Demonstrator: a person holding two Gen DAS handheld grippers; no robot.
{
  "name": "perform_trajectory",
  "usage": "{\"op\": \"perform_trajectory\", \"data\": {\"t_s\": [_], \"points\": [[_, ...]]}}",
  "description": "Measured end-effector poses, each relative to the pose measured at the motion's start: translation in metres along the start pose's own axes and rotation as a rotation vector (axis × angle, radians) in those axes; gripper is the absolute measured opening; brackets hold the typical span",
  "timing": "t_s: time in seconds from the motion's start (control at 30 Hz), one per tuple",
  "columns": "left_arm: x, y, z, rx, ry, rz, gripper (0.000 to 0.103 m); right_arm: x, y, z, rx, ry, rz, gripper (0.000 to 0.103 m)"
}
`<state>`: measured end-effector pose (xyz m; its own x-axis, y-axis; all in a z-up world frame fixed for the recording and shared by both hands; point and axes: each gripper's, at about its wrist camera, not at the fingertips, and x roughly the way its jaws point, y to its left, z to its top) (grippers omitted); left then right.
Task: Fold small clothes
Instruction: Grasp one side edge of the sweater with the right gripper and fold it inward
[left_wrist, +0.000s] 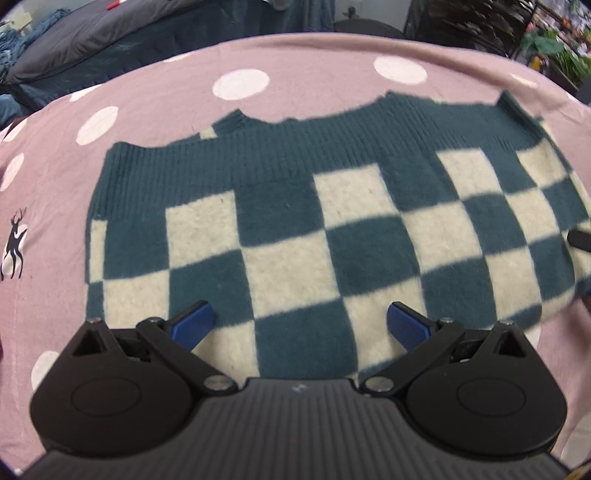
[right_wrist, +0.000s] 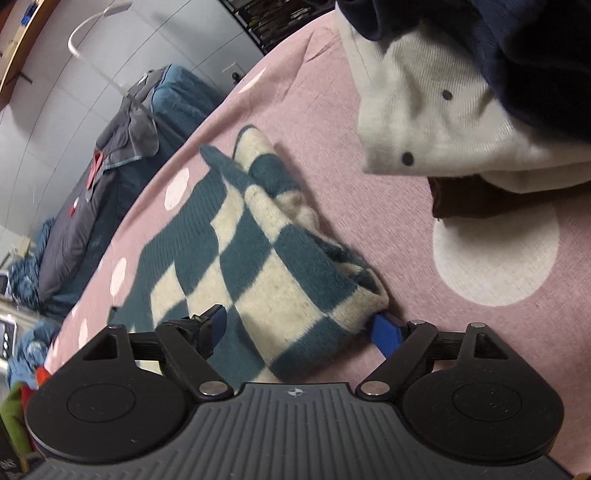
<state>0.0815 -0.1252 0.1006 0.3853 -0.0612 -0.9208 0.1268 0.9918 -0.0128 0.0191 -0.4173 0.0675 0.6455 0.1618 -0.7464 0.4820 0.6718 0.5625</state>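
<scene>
Left gripper (left_wrist: 300, 321) is hovering spread wide over the checkered sweater (left_wrist: 332, 236) lying on the pink sheet (left_wrist: 155, 110); right gripper (right_wrist: 300, 325) is straddling its bunched edge, unclosed. Closing there risks catching only one layer, skewing the fold.

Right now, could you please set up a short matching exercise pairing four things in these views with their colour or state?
Things:
1. sweater
2. bedsheet
3. left gripper
4. white garment

Descriptions:
A. pink with white dots
B. teal and cream checks
C. open, fingers apart above the knit
D. dark buttons, on a pile

Pairs: 1-B, 2-A, 3-C, 4-D
</scene>
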Motion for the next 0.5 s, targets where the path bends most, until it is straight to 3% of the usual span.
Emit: {"op": "perform_trajectory", "data": {"t_s": [0.1, 0.23, 0.3, 0.5], "points": [[0.006, -0.001, 0.005, -0.001, 0.016, -0.003, 0.103, 0.002, -0.001, 0.001, 0.004, 0.011, -0.003, 0.101], [0.028, -0.012, 0.004, 0.084, 0.074, 0.051, 0.103, 0.005, -0.006, 0.004, 0.031, 0.044, 0.012, 0.062], [0.030, -0.016, 0.005, 0.097, 0.065, 0.064, 0.103, 0.008, -0.007, 0.006, 0.048, 0.069, 0.030, 0.055], [0.036, -0.025, 0.005, 0.157, 0.057, 0.094, 0.103, 0.007, 0.001, 0.006, -0.009, 0.082, 0.019, 0.050]]}}
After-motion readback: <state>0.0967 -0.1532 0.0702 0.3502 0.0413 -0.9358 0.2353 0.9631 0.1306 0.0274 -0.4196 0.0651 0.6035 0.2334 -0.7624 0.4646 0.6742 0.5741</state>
